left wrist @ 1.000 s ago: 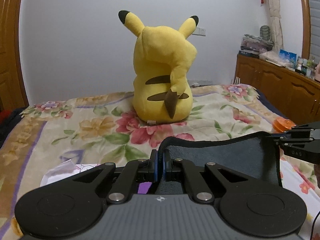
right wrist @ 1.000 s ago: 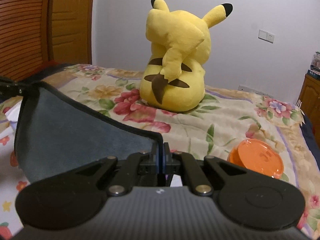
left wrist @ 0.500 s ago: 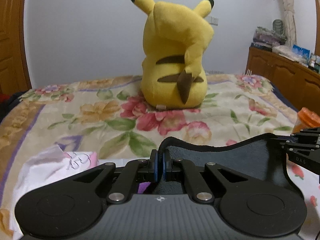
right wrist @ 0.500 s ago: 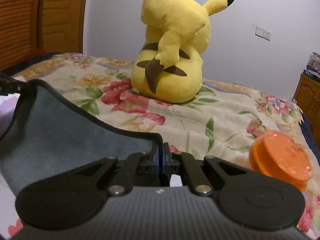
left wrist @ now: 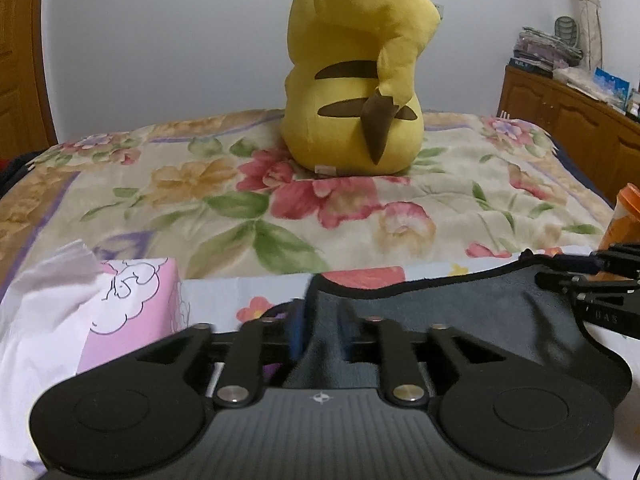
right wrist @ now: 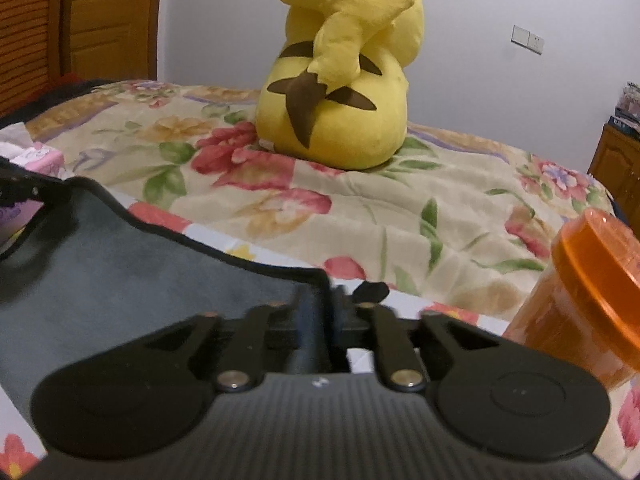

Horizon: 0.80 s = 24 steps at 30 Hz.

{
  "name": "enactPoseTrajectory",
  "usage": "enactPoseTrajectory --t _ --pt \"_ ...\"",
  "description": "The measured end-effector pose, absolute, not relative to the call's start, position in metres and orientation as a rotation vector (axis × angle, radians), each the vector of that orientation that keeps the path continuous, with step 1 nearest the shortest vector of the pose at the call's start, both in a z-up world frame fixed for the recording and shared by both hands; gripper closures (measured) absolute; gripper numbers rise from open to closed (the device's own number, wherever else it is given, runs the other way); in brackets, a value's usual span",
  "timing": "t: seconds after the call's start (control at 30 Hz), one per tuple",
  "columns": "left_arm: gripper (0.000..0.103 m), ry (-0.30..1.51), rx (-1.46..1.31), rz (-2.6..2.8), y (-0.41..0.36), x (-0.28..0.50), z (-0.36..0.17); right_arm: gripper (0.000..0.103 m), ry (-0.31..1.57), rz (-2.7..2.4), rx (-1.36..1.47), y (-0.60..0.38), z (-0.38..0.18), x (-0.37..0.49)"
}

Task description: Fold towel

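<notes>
A dark grey towel (left wrist: 460,312) with a black hem lies low over the flowered bedspread, stretched between my two grippers. My left gripper (left wrist: 320,320) has its fingers parted and blurred, and the towel's left corner rests between them. My right gripper (right wrist: 322,308) is also parted and blurred, with the towel's right corner (right wrist: 312,280) between its fingers. The towel also shows in the right wrist view (right wrist: 140,264). The right gripper also shows at the right edge of the left wrist view (left wrist: 592,272).
A big yellow plush toy (left wrist: 356,80) sits on the bed ahead. A pink and white tissue pack (left wrist: 120,304) lies at the left. An orange lidded jar (right wrist: 588,292) stands close at the right. A wooden cabinet (left wrist: 568,120) runs along the right wall.
Both grippers have come down toward the bed and forward with the towel. Their fingers, shut on the towel corners before, now stand parted.
</notes>
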<state>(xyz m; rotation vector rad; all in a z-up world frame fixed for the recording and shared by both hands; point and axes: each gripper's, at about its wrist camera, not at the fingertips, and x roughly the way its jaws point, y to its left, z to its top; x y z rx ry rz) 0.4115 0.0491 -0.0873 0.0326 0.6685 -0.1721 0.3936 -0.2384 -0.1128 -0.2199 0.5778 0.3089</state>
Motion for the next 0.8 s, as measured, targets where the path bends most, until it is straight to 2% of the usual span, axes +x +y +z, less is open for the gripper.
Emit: enactPoseTrajectory --t 0.03,0.07,0.2,0.27,0.33,0.67,0.8 --pt "0.060 0.669 0.040 -0.169 0.048 0.410 -0.087 0.055 0.576 0.311 -0.214 -0.239 -0.112 0.393" --pt "0.059 0.672 0.048 -0.173 0.047 0.409 -0.087 0.053 0.572 0.310 -0.205 -0.239 -0.111 0.391" --pt "0.055 0.690 0.063 -0.199 0.045 0.401 -0.085 0.053 0.577 0.325 -0.183 -0.242 -0.107 0.384" --pt "0.045 0.693 0.061 -0.199 0.045 0.393 -0.082 0.053 0.587 0.328 -0.166 -0.243 -0.105 0.379" --pt "0.041 0.699 0.061 -0.196 0.045 0.387 -0.079 0.052 0.589 0.329 -0.152 -0.245 -0.101 0.372" --pt "0.034 0.689 0.071 -0.182 0.040 0.343 -0.051 0.047 0.587 0.334 -0.097 -0.253 -0.072 0.327" --pt "0.031 0.680 0.059 -0.191 0.035 0.328 -0.039 0.038 0.581 0.330 -0.078 -0.259 -0.061 0.305"
